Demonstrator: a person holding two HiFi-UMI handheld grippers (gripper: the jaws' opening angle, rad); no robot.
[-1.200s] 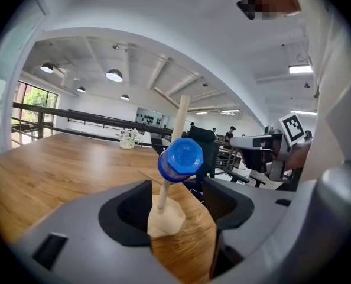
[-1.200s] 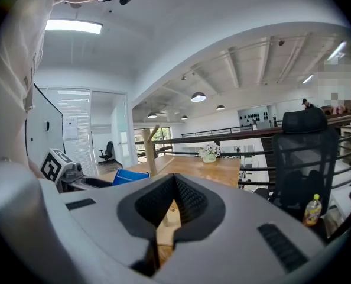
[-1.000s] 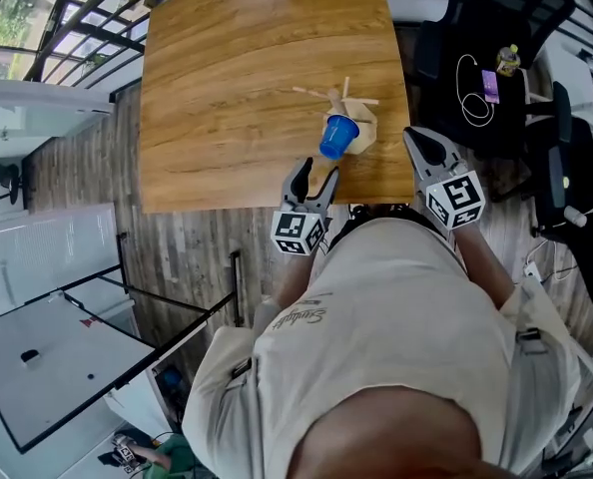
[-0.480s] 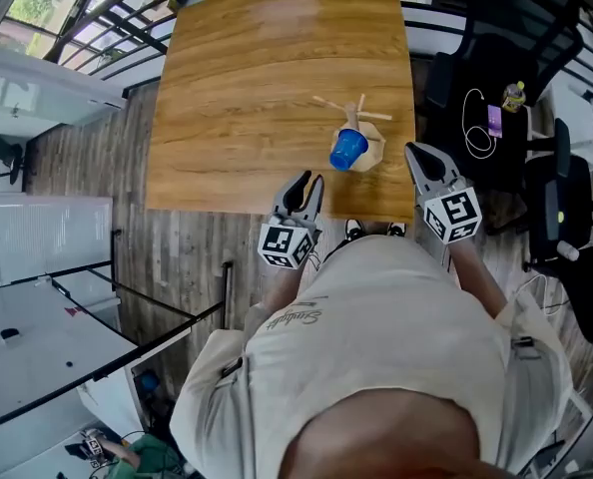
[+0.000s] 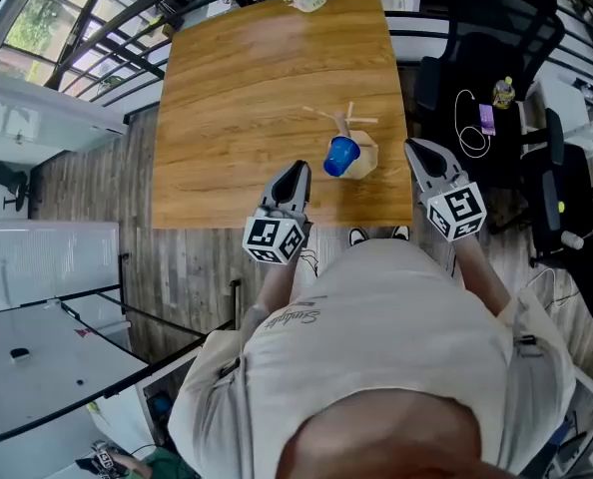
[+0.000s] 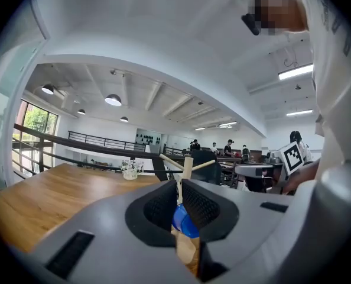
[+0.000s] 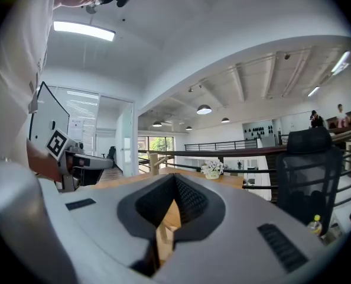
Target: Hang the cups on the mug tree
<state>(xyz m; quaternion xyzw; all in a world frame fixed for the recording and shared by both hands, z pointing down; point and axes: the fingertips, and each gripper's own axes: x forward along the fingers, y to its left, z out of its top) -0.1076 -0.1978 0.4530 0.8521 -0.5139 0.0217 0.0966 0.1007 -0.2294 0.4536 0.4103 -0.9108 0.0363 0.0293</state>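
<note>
The wooden counter (image 5: 237, 98) carries the mug tree (image 5: 350, 124) near its right front corner. The blue cup (image 5: 340, 156) sits against the tree, seemingly on a lower peg, clear of both claws. The left claw (image 5: 294, 175) was spread wide a second ago; it has now pressed together on nothing. The right claw (image 5: 414, 149) is likewise pressed together and empty. The hanging looks finished.

Head view looks steeply down from above onto the wooden table (image 5: 237, 98). Both gripper views sit low near its front edge, facing across it; all three share the mug tree (image 5: 361, 150).
</note>
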